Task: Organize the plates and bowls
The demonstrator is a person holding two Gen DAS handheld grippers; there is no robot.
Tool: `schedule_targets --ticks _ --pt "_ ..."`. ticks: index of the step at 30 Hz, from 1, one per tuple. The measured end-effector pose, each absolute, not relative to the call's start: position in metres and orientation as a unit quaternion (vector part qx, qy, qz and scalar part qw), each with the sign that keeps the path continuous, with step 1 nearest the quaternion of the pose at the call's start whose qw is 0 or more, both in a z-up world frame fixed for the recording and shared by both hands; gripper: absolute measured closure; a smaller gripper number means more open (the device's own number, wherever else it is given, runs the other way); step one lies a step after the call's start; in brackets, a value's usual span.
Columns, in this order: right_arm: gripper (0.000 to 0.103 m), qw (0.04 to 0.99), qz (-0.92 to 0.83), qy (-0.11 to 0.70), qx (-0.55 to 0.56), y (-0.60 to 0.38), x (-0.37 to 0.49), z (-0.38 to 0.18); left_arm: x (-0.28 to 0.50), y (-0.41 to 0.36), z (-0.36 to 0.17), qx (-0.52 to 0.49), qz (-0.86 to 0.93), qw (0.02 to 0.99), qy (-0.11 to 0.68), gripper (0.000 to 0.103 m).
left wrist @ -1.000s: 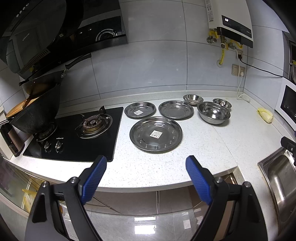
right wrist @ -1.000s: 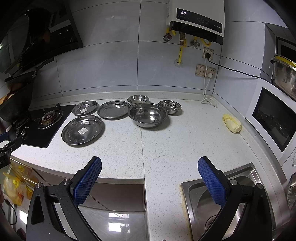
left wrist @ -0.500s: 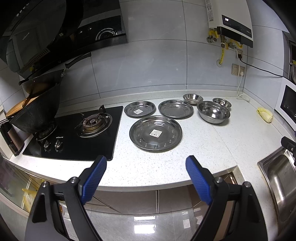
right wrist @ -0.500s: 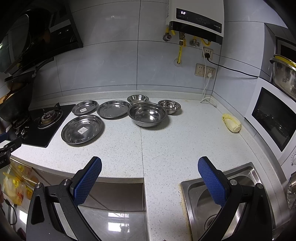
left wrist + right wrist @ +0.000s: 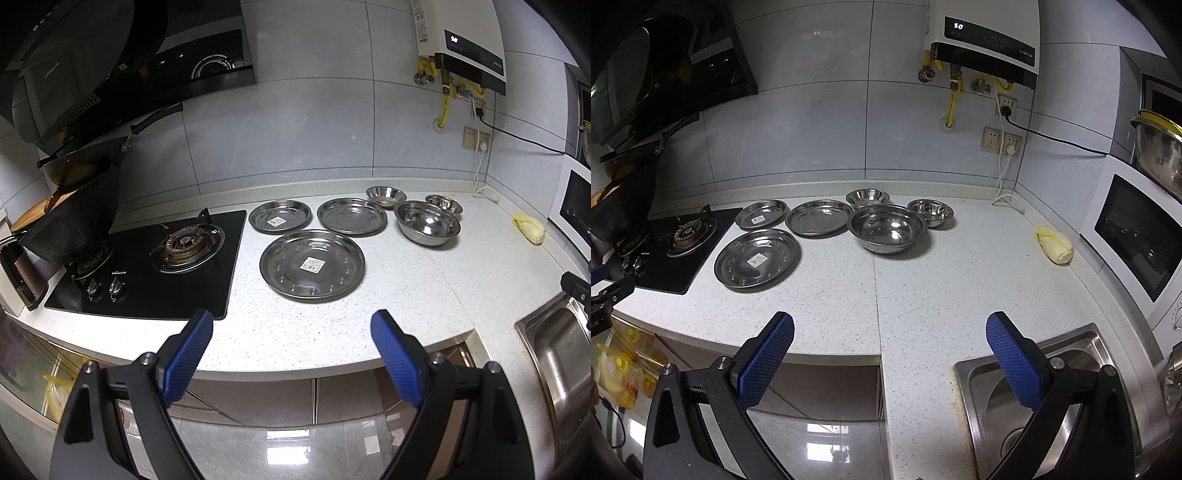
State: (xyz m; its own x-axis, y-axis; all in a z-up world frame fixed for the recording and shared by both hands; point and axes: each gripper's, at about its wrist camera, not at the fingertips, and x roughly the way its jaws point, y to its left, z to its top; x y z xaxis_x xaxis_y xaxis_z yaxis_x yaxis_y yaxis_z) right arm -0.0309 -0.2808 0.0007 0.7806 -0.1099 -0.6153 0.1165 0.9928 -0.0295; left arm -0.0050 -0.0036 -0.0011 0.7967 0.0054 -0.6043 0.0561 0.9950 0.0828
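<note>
Showing cabbage [image 5: 1055, 250] whole: right view

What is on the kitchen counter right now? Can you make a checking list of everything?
Surface: speckled white counter, dry-looking.
Job's things: three steel plates, large plate in front; three bowls, big bowl nearest. All separate, none stacked.
Clutter: cabbage piece near the microwave.
Claws: left claw and right claw open, empty, short of the counter edge.
Cables: black cord and white cord at the wall sockets.
Surroundings: gas stove, wok, sink, water heater.
</note>
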Motion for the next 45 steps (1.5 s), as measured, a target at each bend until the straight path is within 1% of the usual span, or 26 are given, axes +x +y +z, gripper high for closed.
schedule_targets --ticks 33,45 --pt "0.001 0.943 -0.057 0.327 0.004 -0.269 -0.027 -0.002 0.001 0.013 -0.007 0.043 -0.013 0.945 0.325 0.016" --pt "0.001 0.943 -0.036 0.332 -0.008 -0.252 -0.003 -0.008 0.024 0.015 -0.018 0.040 -0.011 0.939 0.340 0.016"
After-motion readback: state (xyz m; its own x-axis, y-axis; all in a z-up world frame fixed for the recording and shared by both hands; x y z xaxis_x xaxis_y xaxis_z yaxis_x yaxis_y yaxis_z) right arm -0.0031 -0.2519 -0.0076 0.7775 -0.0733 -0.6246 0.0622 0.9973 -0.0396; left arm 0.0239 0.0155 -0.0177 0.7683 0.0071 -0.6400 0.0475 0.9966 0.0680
